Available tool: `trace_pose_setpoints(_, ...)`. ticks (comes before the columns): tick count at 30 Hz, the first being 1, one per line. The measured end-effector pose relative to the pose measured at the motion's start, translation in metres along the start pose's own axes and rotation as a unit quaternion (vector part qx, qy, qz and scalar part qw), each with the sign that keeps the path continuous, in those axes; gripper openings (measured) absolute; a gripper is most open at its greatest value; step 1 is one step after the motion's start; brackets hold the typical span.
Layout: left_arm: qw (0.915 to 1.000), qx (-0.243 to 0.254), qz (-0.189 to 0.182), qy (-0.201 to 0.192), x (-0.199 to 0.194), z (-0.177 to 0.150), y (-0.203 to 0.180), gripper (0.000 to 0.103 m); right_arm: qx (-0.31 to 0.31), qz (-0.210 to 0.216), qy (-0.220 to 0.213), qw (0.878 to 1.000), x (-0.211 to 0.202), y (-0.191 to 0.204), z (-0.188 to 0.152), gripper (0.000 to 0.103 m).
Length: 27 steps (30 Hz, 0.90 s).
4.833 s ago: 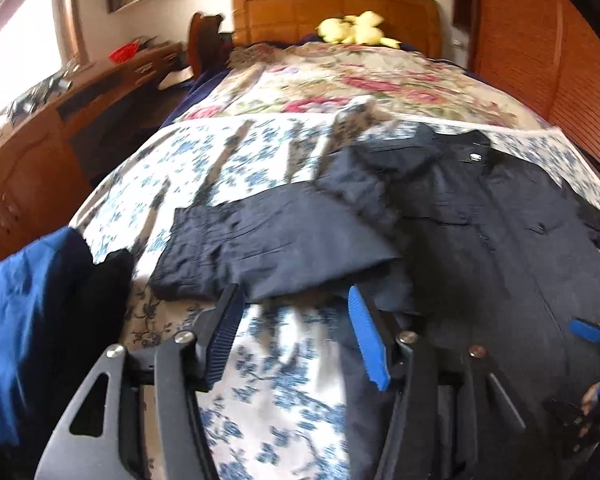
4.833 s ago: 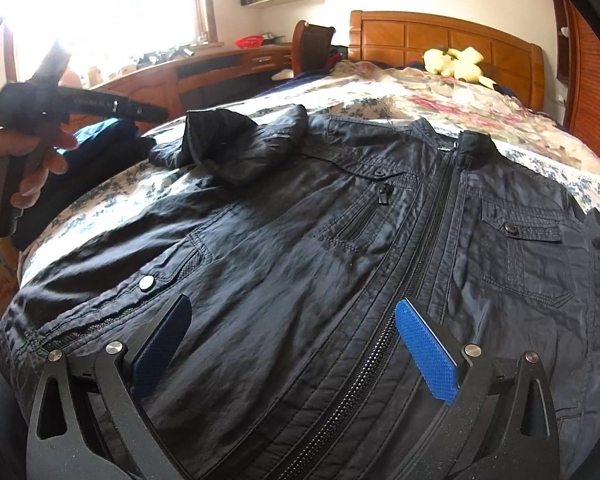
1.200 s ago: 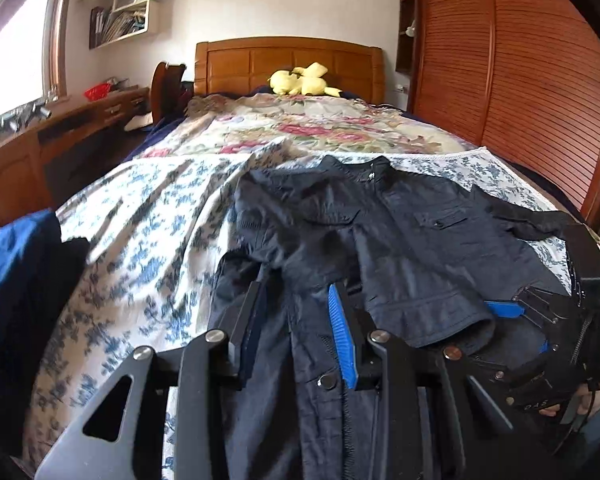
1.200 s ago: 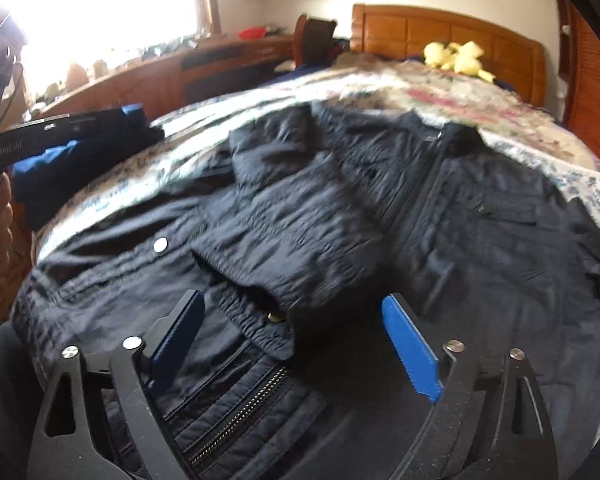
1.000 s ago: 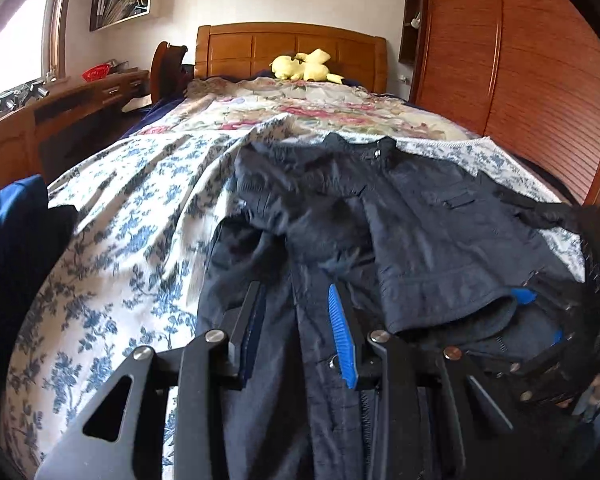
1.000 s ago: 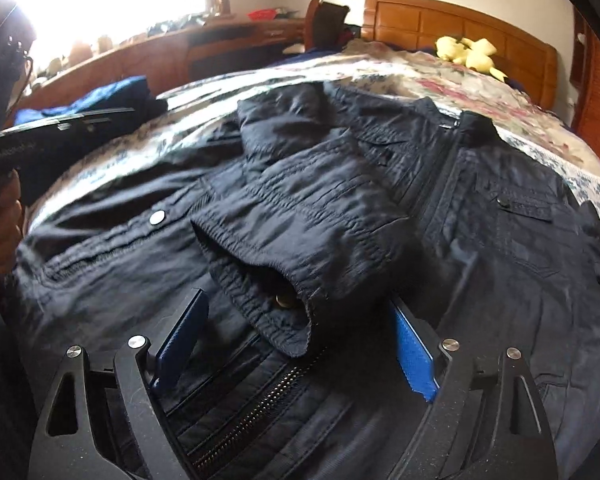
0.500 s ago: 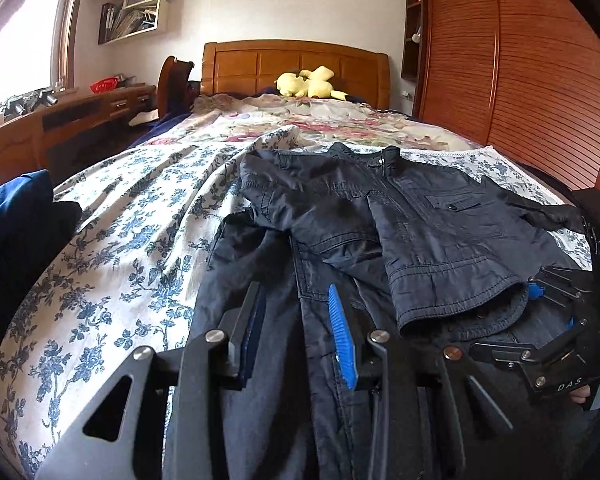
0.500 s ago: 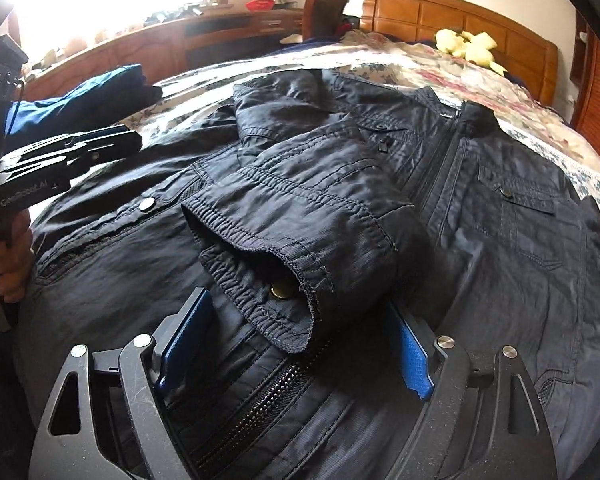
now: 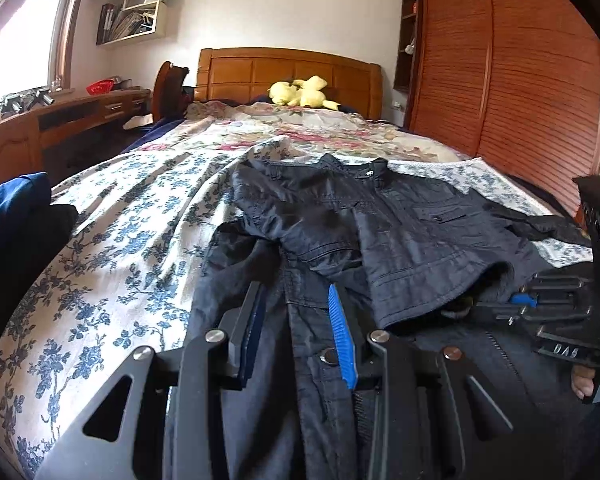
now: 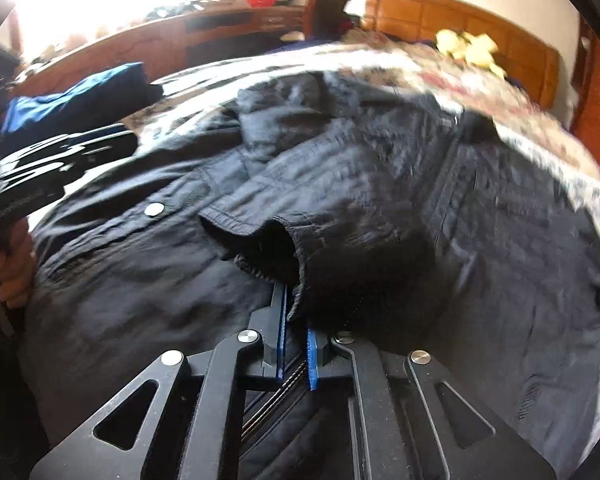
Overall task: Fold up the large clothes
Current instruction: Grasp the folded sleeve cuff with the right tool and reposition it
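**Dark jacket on the bed, 1 cuff pinched, hem between the other tool's pads**

The dark jacket (image 9: 412,236) lies front-up across the foot end of the bed (image 9: 132,216), on a blue-flowered sheet (image 9: 112,248), with its collar toward the wooden headboard (image 9: 288,72). 1 sleeve (image 10: 340,216) is folded in over the chest; its cuff (image 10: 296,280) opens toward the foot edge, over the zipper.

Right tool (image 10: 294,344): its jaws have just been closing, and the 2 blue pads now stand pressed nearly together with the edge of the cuff pinched between them. This view is smeared by motion, so fine detail of the cloth is lost. In the left wrist view the same tool shows at the right side, low over the jacket hem, with fingertips of the holding hand (image 9: 584,380) below it.

Left tool (image 9: 298,332): the jaws stand partly spread at the jacket's side nearest the bed's window-side edge, with a strip of the jacket front and 1 metal snap (image 9: 329,357) lying between the pads. Whether the pads press on the cloth cannot be told.

A folded blue garment (image 9: 8,208) sits at the bed's window-side edge, well apart from the jacket. A yellow plush toy (image 9: 300,92) rests against the headboard. A wooden counter (image 9: 60,112) runs beneath the window.
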<state>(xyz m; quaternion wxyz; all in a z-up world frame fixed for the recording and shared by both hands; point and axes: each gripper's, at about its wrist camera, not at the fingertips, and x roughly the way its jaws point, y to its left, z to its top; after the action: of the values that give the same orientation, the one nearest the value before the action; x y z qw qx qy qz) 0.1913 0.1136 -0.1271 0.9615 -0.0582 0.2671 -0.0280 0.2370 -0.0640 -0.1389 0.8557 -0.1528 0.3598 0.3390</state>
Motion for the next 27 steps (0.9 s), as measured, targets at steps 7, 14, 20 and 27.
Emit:
trace_pose_setpoints(7, 0.9999, -0.008, -0.009, -0.008, -0.018, -0.003, -0.003, 0.032, 0.006, -0.020, -0.074, 0.997, -0.065, -0.001, 0.012, 0.004)
trace_pose_setpoints(14, 0.9996, -0.010, -0.013, -0.023, -0.036, -0.007, -0.003, 0.032, 0.004, -0.051, -0.100, 0.994, -0.108, -0.001, 0.011, 0.003)
trace_pose_setpoints(20, 0.9994, -0.010, -0.024, -0.025, -0.045, -0.011, -0.001, 0.032, 0.019, -0.072, -0.064, 0.995, -0.113, -0.009, -0.012, 0.003)
trace_pose_setpoints(27, 0.9993, -0.004, -0.023, -0.029, -0.053, -0.013, -0.002, 0.032, 0.047, -0.089, -0.004, 0.995, -0.092, -0.019, -0.052, 0.011)
